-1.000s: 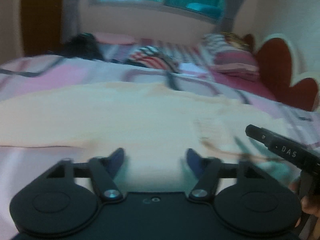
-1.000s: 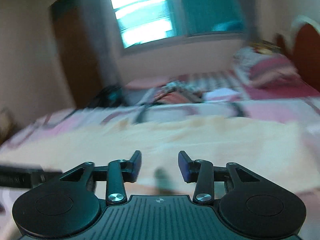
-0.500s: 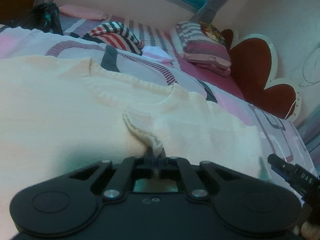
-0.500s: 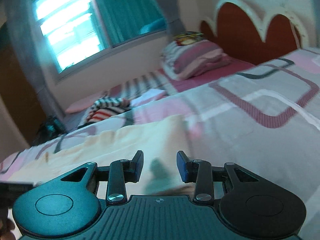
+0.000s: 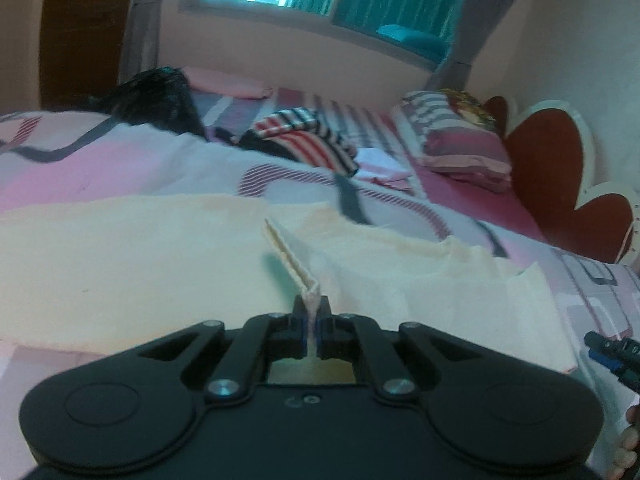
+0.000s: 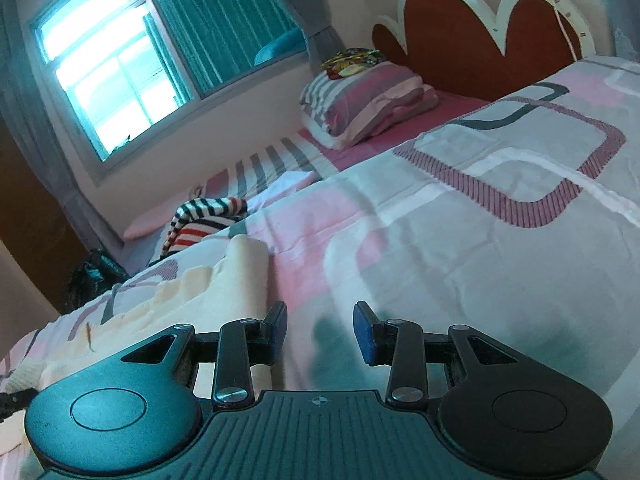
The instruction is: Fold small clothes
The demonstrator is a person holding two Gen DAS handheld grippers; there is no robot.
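Note:
A cream shirt [image 5: 120, 256] lies spread flat on the pink-and-grey bedspread [image 5: 100, 164]. My left gripper [image 5: 311, 312] is shut on the shirt's ribbed neckline [image 5: 290, 260], which rises as a taut folded strip from the cloth to the jaws. At the right edge of the left wrist view the tip of my right gripper [image 5: 612, 354] shows. In the right wrist view my right gripper [image 6: 320, 320] stands open with nothing between its fingers. It hovers over bare bedspread [image 6: 460, 240], just right of the shirt's edge [image 6: 240, 280].
A striped red, white and black garment [image 5: 308, 140] and a black bag [image 5: 152, 96] lie beyond the shirt. A striped pillow [image 6: 360, 100] rests against the red scalloped headboard [image 6: 460, 32]. A window [image 6: 108, 68] is in the far wall.
My left gripper went from open to shut on the shirt's neckline, then drew back, pulling the rib up taut. My right gripper swung right, off the shirt, and rolled; it stays open.

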